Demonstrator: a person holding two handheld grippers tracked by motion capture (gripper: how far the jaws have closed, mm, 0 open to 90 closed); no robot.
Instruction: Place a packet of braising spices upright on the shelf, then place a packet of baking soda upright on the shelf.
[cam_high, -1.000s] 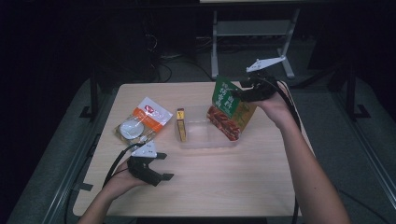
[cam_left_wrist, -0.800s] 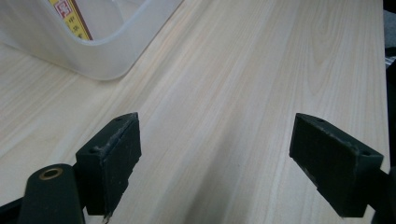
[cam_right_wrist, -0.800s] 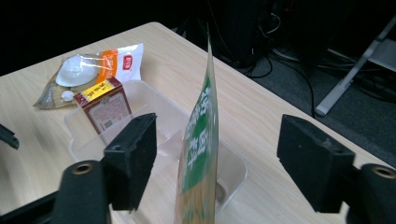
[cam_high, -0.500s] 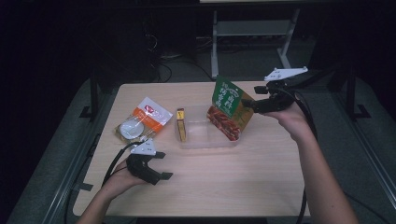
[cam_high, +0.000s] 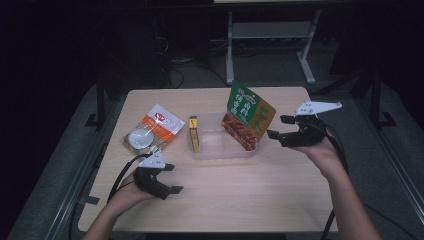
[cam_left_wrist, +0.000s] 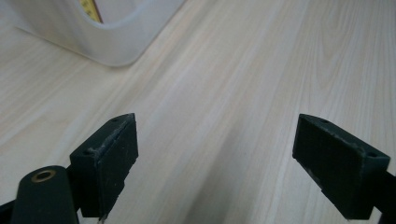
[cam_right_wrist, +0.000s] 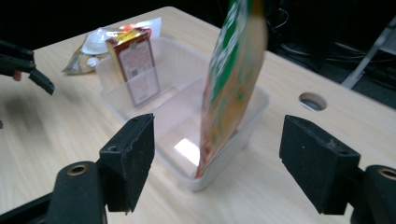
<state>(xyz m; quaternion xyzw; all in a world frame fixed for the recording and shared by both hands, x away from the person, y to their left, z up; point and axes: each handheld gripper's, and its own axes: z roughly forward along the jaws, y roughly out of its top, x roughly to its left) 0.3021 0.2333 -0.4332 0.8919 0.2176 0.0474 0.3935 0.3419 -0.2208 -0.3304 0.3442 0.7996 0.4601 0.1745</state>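
- green snack pouch (cam_high: 248, 117) stood in the right end of the clear tub (cam_high: 220, 150), leaning on its wall, long axis near upright, top tipped away from me; yellow box (cam_high: 193, 133) stood at the left end.
- my right tool (cam_high: 280, 127) had just been opening; jaws apart, nothing between them, just right of the pouch.
- my left tool (cam_high: 172, 184) rested on the desk (cam_high: 240, 200), released, empty.
- orange packet (cam_high: 152, 132) was left outside, likely next.

Green-orange pouch (cam_high: 248, 116); clear tub (cam_high: 220, 150); black claws.
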